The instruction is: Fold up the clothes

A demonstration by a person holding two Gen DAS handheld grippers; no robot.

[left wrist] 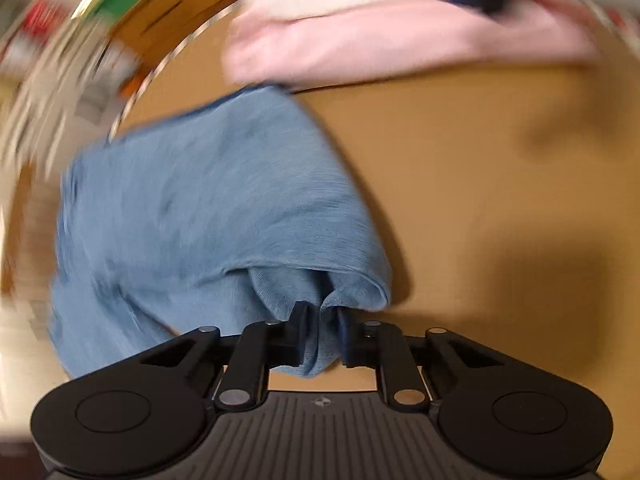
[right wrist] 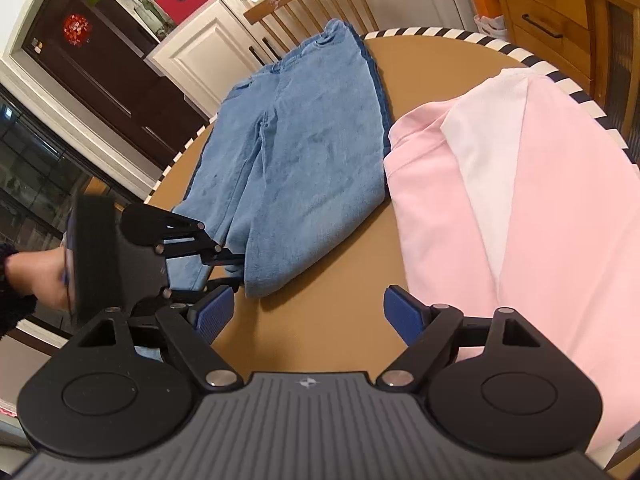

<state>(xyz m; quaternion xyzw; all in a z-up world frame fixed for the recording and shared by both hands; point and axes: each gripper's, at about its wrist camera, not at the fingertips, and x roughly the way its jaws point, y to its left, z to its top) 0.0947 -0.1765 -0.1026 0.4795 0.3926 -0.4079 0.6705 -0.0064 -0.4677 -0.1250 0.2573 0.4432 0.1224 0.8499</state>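
We have the left gripper (left wrist: pixel 323 312) pinching a small bunch of the blue jeans (left wrist: pixel 216 208) at their near end, with its two jaws pressed close together on the cloth. The jeans lie on the round brown table (left wrist: pixel 480 200), already doubled over, with the waist end far from us next to the wooden chair (right wrist: pixel 304 4). The pink and white top (right wrist: pixel 520 200) lies flat just beside the jeans, on the right side of the table. Our right gripper (right wrist: pixel 308 316) is spread wide and holds nothing; it hangs over the bare table between the near end of the jeans and the pink top. In the right wrist view we can see the person's hand (right wrist: pixel 40 276) around the left gripper. Here is what we think could go wrong. The left gripper has only a little pinch of cloth, so if we pull fast the thick denim may slip out and flop back down. We may have caught only the top layer, and then the fold would come apart when we lift. With just one corner held, the jeans could twist and land crooked, so the right gripper should grab the other corner first. The pink top is very near, so a big swing could drag or bump it and mess it up. The jeans also lie close to the table's edge on the left, so a hard tug that way could pull them off.
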